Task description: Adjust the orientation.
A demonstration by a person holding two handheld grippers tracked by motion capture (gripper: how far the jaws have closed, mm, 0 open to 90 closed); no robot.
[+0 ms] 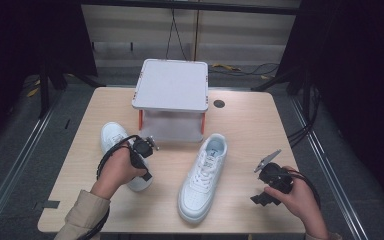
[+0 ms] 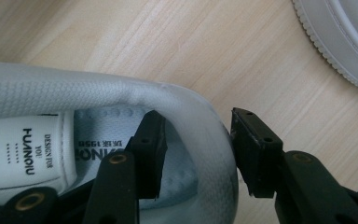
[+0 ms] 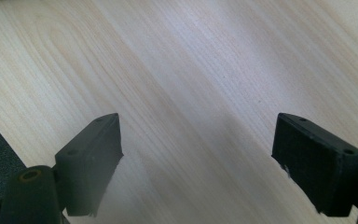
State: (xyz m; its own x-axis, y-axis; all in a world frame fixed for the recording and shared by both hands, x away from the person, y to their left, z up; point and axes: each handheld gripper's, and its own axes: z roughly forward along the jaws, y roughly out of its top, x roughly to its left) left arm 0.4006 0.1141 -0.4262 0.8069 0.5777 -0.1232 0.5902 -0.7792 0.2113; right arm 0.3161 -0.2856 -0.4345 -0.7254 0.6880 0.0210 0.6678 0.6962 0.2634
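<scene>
Nearest the high camera, bottom left of frame: a beige sleeve (image 1: 82,212) and the hand holding the left gripper (image 1: 141,150). It sits over the left shoe (image 1: 114,137), a white sneaker lying left of centre on the table. In the left gripper view the jaws straddle the padded heel collar (image 2: 200,121): one jaw inside the shoe, the other outside over the wood. A sliver of gap shows by the outer jaw, so pads not clearly pressing; jaws part spread, collar between them. The insole label shows at lower left of that view.

Then by size. Table (image 1: 250,125), light wood, takes up the middle of the high view. White stand (image 1: 171,85), square top on orange legs, upper centre, at the table's far edge. Right shoe (image 1: 202,177), white, laced, lower centre, toe toward the bottom edge, well apart from the left shoe; its sole edge shows at upper right of the left gripper view.

Right gripper (image 1: 267,196), lower right, held in the other hand, near the right shoe but not touching it. Jaws wide apart over bare wood in the right gripper view, nothing between.

Small dark hole (image 1: 219,103) in the tabletop, just right of the stand.
</scene>
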